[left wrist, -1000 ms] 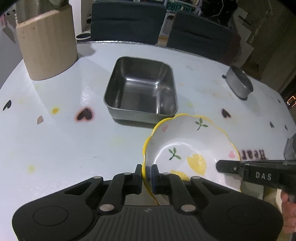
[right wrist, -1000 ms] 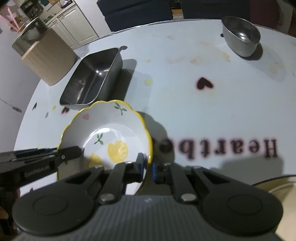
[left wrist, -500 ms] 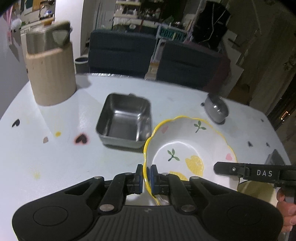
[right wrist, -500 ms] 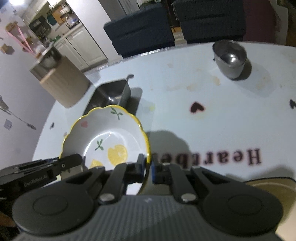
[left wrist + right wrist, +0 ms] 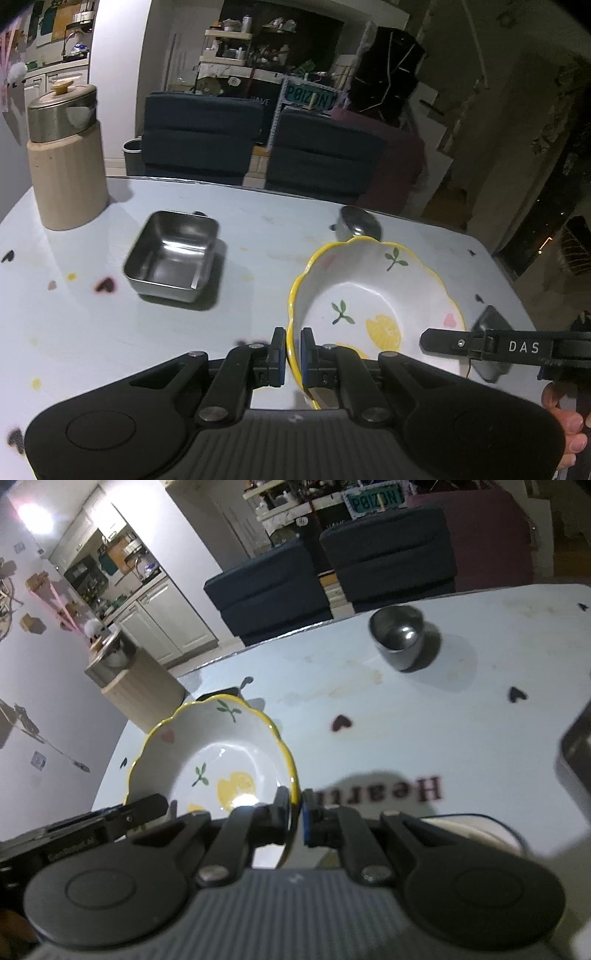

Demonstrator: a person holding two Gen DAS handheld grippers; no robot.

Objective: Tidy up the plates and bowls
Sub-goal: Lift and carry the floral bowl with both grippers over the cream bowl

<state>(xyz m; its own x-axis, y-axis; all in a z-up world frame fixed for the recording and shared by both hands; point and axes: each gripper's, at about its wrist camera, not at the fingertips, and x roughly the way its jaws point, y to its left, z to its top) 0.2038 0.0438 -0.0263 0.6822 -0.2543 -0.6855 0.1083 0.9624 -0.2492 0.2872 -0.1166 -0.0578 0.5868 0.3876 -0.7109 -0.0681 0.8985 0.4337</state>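
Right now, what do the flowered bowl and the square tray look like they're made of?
The flowered bowl looks like glazed ceramic: glossy white with painted lemons and a yellow scalloped rim. The square tray looks like stainless steel: grey, with mirror-like reflections on its walls.

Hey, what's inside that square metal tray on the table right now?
The square metal tray looks empty: only bare shiny steel shows on its floor and far walls. The near wall hides the strip of floor just behind it.
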